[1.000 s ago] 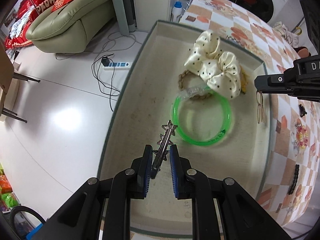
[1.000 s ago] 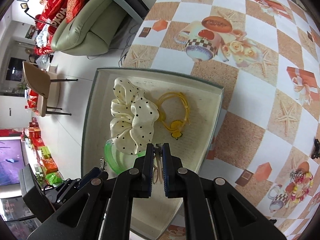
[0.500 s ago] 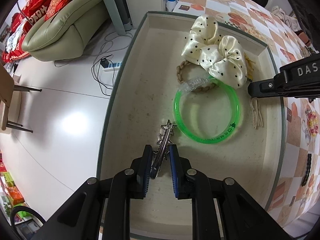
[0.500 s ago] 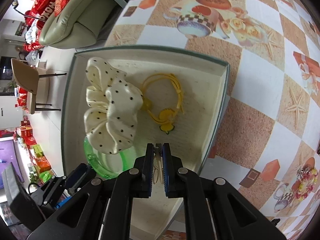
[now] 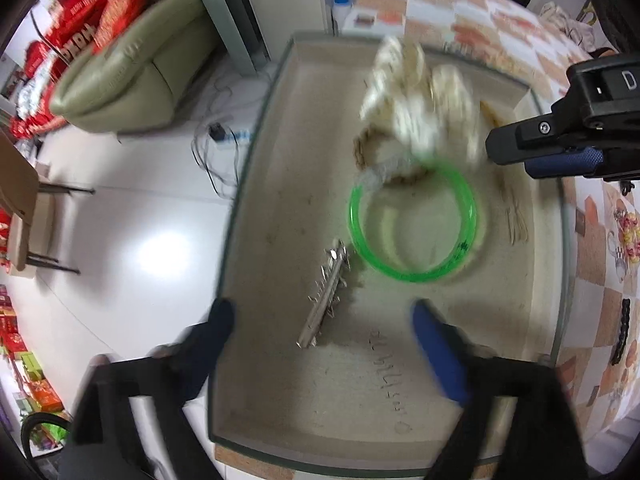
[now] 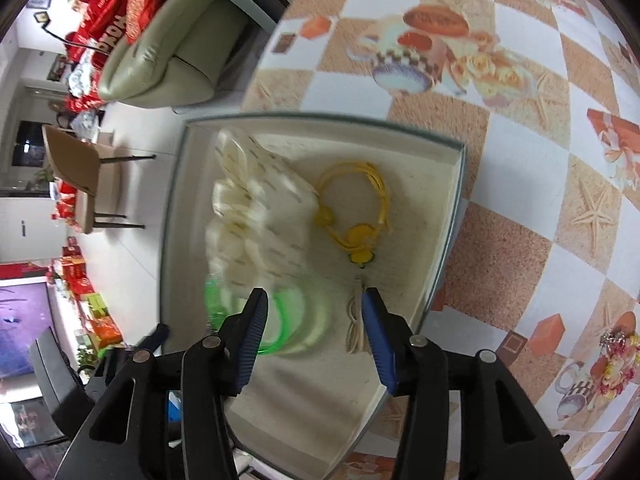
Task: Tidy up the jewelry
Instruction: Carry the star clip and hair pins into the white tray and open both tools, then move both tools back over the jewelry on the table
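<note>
Both my left gripper (image 5: 322, 322) and right gripper (image 6: 314, 314) hung spread and empty over the tray (image 5: 256, 184); the hair clip (image 5: 326, 294) and bangle (image 5: 412, 220) lay inside. Beads (image 6: 618, 360) on the tablecloth (image 6: 520, 216) remained, I judged.

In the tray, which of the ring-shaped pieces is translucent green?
The green bangle, a smooth plastic hoop lying flat beside the silver hair clip. The yellow hair tie is thin cord; the braided ring is tan.

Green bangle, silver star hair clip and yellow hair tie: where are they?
green bangle (image 5: 416, 277), left wrist view, on its near rim.
silver star hair clip (image 5: 326, 294), left wrist view, mid-bar.
yellow hair tie (image 6: 382, 192), right wrist view, on its loop.
</note>
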Motion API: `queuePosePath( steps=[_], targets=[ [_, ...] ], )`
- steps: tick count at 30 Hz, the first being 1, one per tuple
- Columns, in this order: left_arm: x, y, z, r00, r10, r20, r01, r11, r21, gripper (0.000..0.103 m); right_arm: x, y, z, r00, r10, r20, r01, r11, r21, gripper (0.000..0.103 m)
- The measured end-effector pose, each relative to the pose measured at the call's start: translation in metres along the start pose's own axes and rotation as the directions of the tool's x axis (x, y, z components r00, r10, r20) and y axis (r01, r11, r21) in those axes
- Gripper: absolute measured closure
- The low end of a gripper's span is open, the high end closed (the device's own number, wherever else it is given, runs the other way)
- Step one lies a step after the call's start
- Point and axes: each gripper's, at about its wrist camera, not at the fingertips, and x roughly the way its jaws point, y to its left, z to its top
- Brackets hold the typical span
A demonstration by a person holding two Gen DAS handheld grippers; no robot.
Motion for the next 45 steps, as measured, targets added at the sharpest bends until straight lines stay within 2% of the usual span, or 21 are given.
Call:
queuePosePath(
  steps=[6,8,9,12,16,26,30,37,41,45],
  targets=[
    [-0.011,-0.008,0.002,1.0,0.002,-0.004,-0.002,1.0,0.027,0.007,-0.03,-0.012,-0.01,0.998,0.034,0.055,-0.035,0.999,0.026,0.041],
    [-0.017,-0.013,0.003,1.0,0.0,0.001,0.0,0.999,0.034,0.006,-0.042,-0.024,-0.016,0.997,0.031,0.074,-0.034,0.999,0.042,0.037],
    [-0.019,-0.016,0.003,1.0,0.0,0.003,-0.001,0.999,0.039,0.0,-0.047,-0.029,-0.018,0.996,0.028,0.081,-0.032,0.998,0.052,0.034],
    [-0.029,-0.029,0.005,1.0,-0.004,0.023,0.003,0.998,0.069,0.0,-0.06,-0.046,-0.025,0.994,0.017,0.107,-0.027,0.995,0.098,0.025],
    [-0.042,-0.052,0.01,0.998,-0.027,0.048,0.021,0.992,0.125,0.0,-0.079,-0.08,-0.041,0.99,-0.008,0.142,-0.018,0.984,0.177,0.018],
    [-0.067,-0.114,0.027,0.991,-0.108,0.081,0.084,0.964,0.252,0.0,-0.122,-0.169,-0.098,0.97,-0.096,0.223,0.006,0.928,0.373,0.015],
    [-0.074,-0.141,0.029,0.988,-0.131,0.087,0.098,0.946,0.31,0.0,-0.133,-0.205,-0.122,0.969,-0.124,0.216,0.014,0.893,0.449,0.015],
    [-0.073,-0.189,0.033,0.985,-0.15,0.087,0.104,0.911,0.4,0.0,-0.133,-0.257,-0.149,0.969,-0.208,0.136,0.098,0.823,0.56,0.015],
    [-0.064,-0.214,0.037,0.987,-0.148,0.071,0.103,0.894,0.437,0.0,-0.128,-0.27,-0.152,0.968,-0.221,0.121,0.112,0.807,0.58,0.015],
    [-0.051,-0.236,0.041,0.988,-0.146,0.051,0.106,0.879,0.465,0.0,-0.119,-0.277,-0.147,0.962,-0.249,0.108,0.147,0.813,0.564,0.015]
  ],
)
